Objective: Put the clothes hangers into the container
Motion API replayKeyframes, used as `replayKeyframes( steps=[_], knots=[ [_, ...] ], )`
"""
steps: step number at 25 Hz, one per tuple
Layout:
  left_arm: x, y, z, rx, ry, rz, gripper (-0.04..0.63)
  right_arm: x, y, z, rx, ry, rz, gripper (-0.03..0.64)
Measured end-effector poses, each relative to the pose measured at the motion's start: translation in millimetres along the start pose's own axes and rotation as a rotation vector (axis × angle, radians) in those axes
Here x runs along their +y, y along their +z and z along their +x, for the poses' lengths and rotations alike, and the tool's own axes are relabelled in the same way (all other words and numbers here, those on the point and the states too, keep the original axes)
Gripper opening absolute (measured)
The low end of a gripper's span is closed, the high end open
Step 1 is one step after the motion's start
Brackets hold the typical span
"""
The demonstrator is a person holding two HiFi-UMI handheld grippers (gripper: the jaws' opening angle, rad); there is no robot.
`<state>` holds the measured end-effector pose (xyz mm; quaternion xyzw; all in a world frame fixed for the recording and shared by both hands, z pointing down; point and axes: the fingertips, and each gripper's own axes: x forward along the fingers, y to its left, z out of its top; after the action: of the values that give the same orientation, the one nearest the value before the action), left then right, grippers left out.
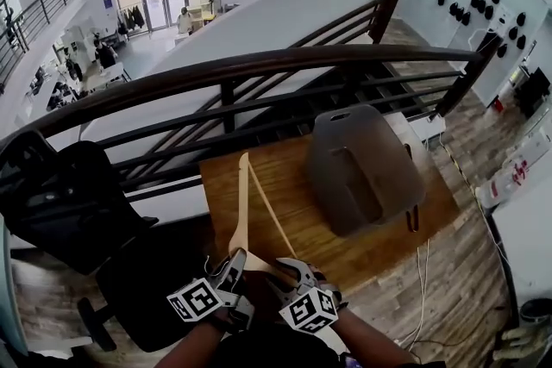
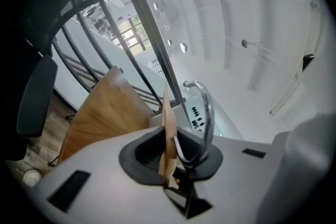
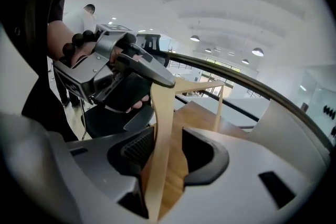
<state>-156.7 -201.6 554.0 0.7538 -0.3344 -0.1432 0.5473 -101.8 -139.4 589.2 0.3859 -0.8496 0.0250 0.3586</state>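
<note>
A wooden clothes hanger (image 1: pixel 244 211) is lifted over the near edge of the wooden table (image 1: pixel 293 211). My left gripper (image 1: pixel 235 258) is shut on it near the neck; in the left gripper view the wood (image 2: pixel 169 134) stands edge-on between the pads, the metal hook (image 2: pixel 205 107) curving up beside it. My right gripper (image 1: pixel 289 267) is beside the left one. In the right gripper view one hanger arm (image 3: pixel 163 134) passes between the jaws of the right gripper (image 3: pixel 168 152), which stand open with a gap on the right side. The grey container (image 1: pixel 358 168) stands on the table's right half.
A dark railing (image 1: pixel 259 73) runs behind the table, with a drop to a lower floor beyond. A black office chair (image 1: pixel 69 194) stands to the left. White cables (image 1: pixel 423 271) lie on the wooden floor to the right. The left gripper (image 3: pixel 152 68) and its gloved hand fill the right gripper view's upper left.
</note>
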Motion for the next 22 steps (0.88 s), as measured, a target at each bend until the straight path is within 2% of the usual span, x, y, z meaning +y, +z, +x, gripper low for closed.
replayKeyframes(
  steps=[5,7,8,9,16,19,22],
  knots=[
    [-8.5,15.7,-5.4,0.009,0.016,0.055,0.06,2.9,6.9,1.5,0.026,0.058,0.002,0.177],
    [-17.5,17.8,-8.7,0.008,-0.014,0.04,0.06,3.5,7.6,-1.0,0.034,0.025,-0.011,0.163],
    [-20.3,18.3,-11.7,0.012,-0.014,0.048,0.06,3.2,9.3,-3.0,0.03,-0.001,-0.013,0.113],
    [-23.0,18.4,-14.3,0.018,-0.013,0.06,0.06,3.1,11.4,-5.4,0.023,-0.02,-0.008,0.092],
    [-56.0,14.9,-13.7,0.064,-0.128,0.08,0.064,-3.3,23.1,-30.8,0.0,-0.064,0.11,0.066],
    [-83.0,14.4,-13.1,0.091,-0.24,0.161,0.073,-7.7,29.6,-45.6,0.009,-0.089,0.129,0.066],
    [-103.1,14.3,-15.1,0.105,-0.303,0.272,0.13,-15.7,29.7,-57.7,0.034,-0.144,0.126,0.064]
  ],
)
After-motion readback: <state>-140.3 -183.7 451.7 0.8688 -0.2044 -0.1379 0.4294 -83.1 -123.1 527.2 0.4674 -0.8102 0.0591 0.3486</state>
